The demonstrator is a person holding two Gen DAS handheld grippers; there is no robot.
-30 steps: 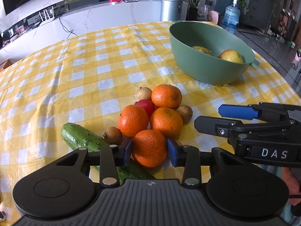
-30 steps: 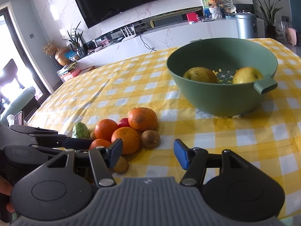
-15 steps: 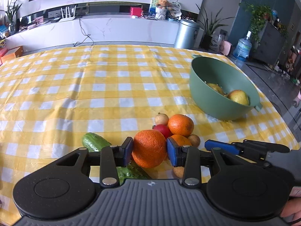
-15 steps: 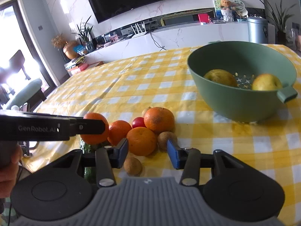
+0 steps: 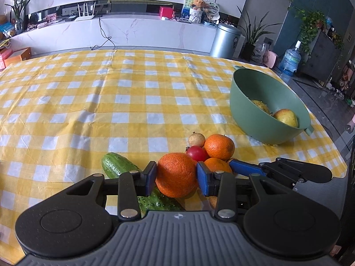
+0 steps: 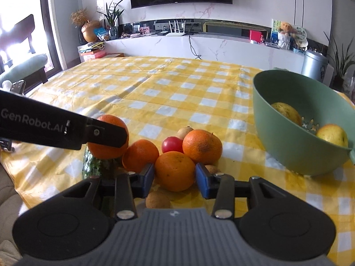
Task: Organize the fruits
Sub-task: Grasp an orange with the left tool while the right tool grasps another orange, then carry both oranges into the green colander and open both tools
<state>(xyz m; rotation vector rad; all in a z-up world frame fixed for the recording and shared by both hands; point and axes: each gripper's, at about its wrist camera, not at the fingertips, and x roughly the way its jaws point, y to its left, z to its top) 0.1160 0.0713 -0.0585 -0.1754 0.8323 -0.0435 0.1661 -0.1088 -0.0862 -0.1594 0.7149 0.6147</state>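
My left gripper [image 5: 176,175] is shut on an orange [image 5: 176,174], held a little above the pile; the right wrist view shows that orange [image 6: 104,153] behind the left gripper's black finger [image 6: 106,133]. My right gripper [image 6: 174,178] is shut on another orange [image 6: 175,170], which rests at the front of the pile with both blue pads against its sides. Two more oranges [image 6: 203,146] [image 6: 141,155], a small red fruit [image 6: 172,144] and small brown fruits [image 6: 157,199] lie around it. A green bowl [image 6: 288,150] to the right holds two yellow fruits [image 6: 331,134].
A cucumber [image 5: 117,166] lies on the yellow checked tablecloth [image 5: 124,119] left of the pile, partly under my left gripper. The table's near edge runs just below the fruit. Beyond the far edge stand a white counter and a metal bin [image 5: 225,41].
My left gripper has raised its orange off the pile and rolled level. My right gripper has moved left to the pile and its jaws have closed from wide open onto the front orange.
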